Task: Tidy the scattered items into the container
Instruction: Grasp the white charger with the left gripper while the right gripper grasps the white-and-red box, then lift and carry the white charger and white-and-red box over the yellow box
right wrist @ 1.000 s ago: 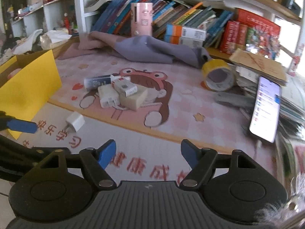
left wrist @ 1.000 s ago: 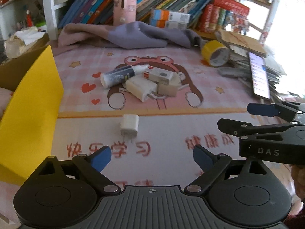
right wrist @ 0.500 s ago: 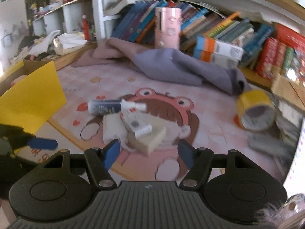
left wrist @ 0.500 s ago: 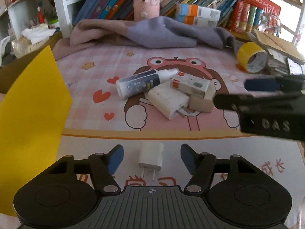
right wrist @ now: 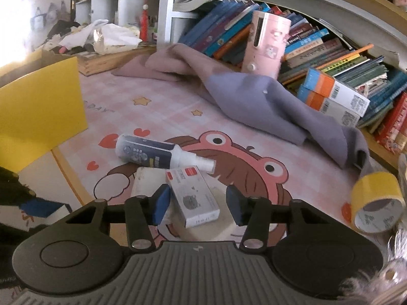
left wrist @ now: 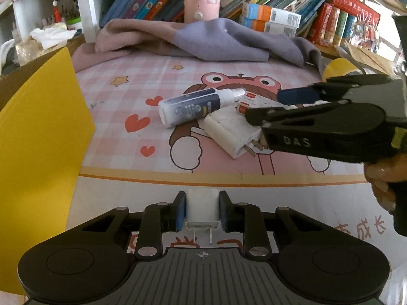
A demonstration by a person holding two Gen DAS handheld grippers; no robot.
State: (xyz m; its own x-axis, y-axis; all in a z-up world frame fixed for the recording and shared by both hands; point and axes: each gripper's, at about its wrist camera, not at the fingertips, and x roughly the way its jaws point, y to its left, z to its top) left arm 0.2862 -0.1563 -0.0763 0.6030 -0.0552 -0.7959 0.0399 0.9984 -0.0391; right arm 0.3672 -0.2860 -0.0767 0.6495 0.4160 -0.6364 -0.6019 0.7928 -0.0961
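Observation:
My left gripper (left wrist: 202,212) is shut on a small white charger cube (left wrist: 202,209), prongs pointing back at the camera, low over the mat. My right gripper (right wrist: 198,204) is open, its blue pads on either side of a small white box with a red label (right wrist: 192,199). That box lies on a large white charger (right wrist: 146,184) beside a tan block. A blue-and-white spray bottle (right wrist: 155,155) lies just beyond. In the left wrist view the right gripper (left wrist: 269,106) hovers over the large charger (left wrist: 232,133) and bottle (left wrist: 193,106). A yellow container wall (left wrist: 38,139) stands at left.
A pink cartoon mat (left wrist: 157,81) covers the table. A crumpled purple-grey cloth (right wrist: 254,101) lies at the back before a shelf of books (right wrist: 318,50) and a pink canister (right wrist: 265,44). A yellow tape roll (right wrist: 376,200) sits at right.
My left gripper has closed on the small white charger cube. My right gripper has moved forward and down until its open pads flank the red-labelled box.

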